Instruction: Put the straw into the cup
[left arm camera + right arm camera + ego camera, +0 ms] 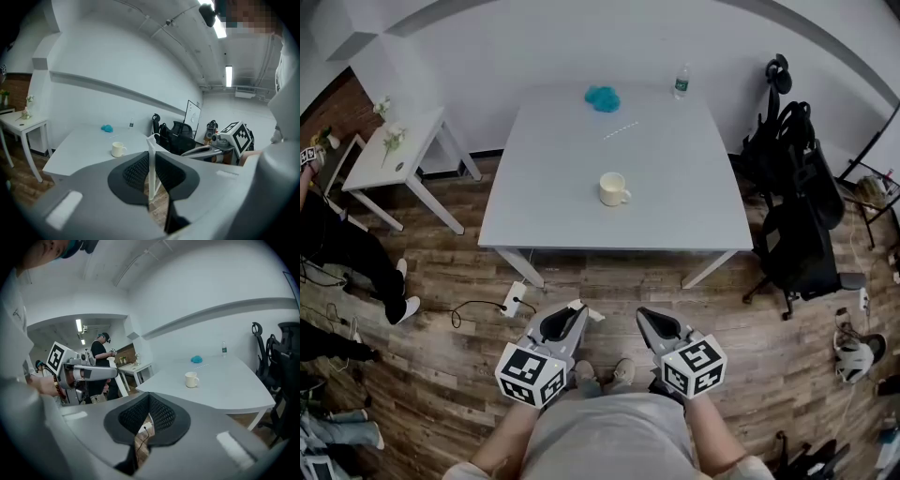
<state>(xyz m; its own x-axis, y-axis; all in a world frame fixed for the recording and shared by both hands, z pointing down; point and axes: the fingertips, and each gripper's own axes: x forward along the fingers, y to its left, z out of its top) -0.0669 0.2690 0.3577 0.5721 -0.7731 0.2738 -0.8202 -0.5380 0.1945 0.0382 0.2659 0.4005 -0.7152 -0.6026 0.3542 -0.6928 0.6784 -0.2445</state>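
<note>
A cream cup (614,188) with a handle stands near the middle of the white table (694,216); it also shows as the cup (117,149) and the cup (191,379) in the two gripper views. My left gripper (578,309) is held low in front of me, short of the table's near edge, shut on a white straw (151,164) that stands upright between its jaws. The straw's end (591,313) sticks out past the tips. Beside it my right gripper (643,314) is shut with nothing in it, and its pads (161,416) meet at the tips.
At the table's far side lie a blue lump (602,97), a thin pale strip (621,129) and a water bottle (682,81). Black office chairs (797,206) stand to the right, a small white side table (394,155) to the left. A power strip (514,298) lies on the floor.
</note>
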